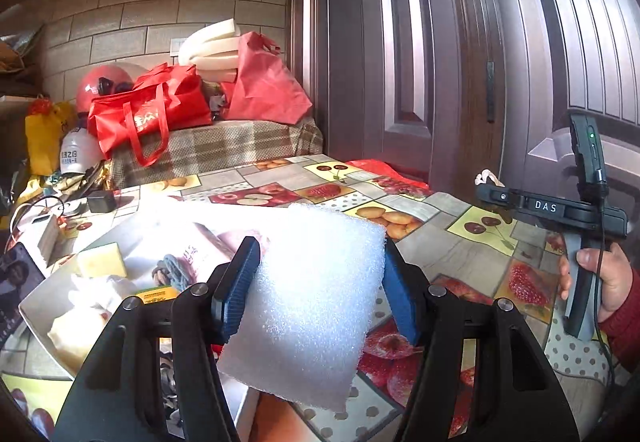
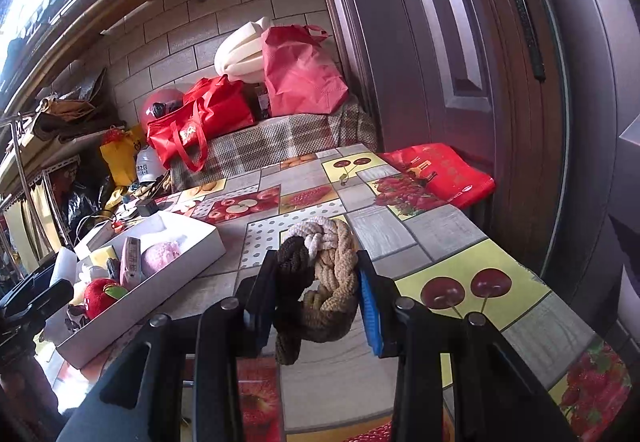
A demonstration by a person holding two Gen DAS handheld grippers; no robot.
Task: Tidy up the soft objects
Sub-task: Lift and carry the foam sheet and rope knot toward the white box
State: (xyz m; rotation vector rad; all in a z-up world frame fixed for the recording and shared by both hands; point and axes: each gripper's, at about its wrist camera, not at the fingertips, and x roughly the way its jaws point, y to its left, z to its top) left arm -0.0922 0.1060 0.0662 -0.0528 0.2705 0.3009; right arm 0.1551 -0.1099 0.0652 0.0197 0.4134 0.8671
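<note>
Foam block [image 1: 316, 290], white and coarse-textured, sits clamped between the blue pads of the left gripper [image 1: 320, 282], raised above the table [image 1: 452, 250]; both pads press into its sides. Knotted rope toy [image 2: 320, 282], woven of brown, tan and white strands, is pinched between the narrow-set fingers of the right gripper [image 2: 316, 294], with its lower end hanging below the pads, clear of the tabletop.

A white tray [image 2: 180, 270] lies on the left part of the table, near side. It holds a pink plush item [image 2: 160, 258], a red apple-shaped object [image 2: 100, 298] and a yellow sponge [image 1: 102, 260], among other small pieces that cannot be identified.

In the left wrist view, a hand [image 1: 600, 282] in a red sleeve grips the right gripper's handle at the right edge.

At the far end of the table, a plaid-covered surface [image 1: 224, 149] carries red bags [image 1: 152, 109]. A flat red bag [image 2: 440, 173] lies at the far right table edge, near the dark door [image 2: 440, 41].
</note>
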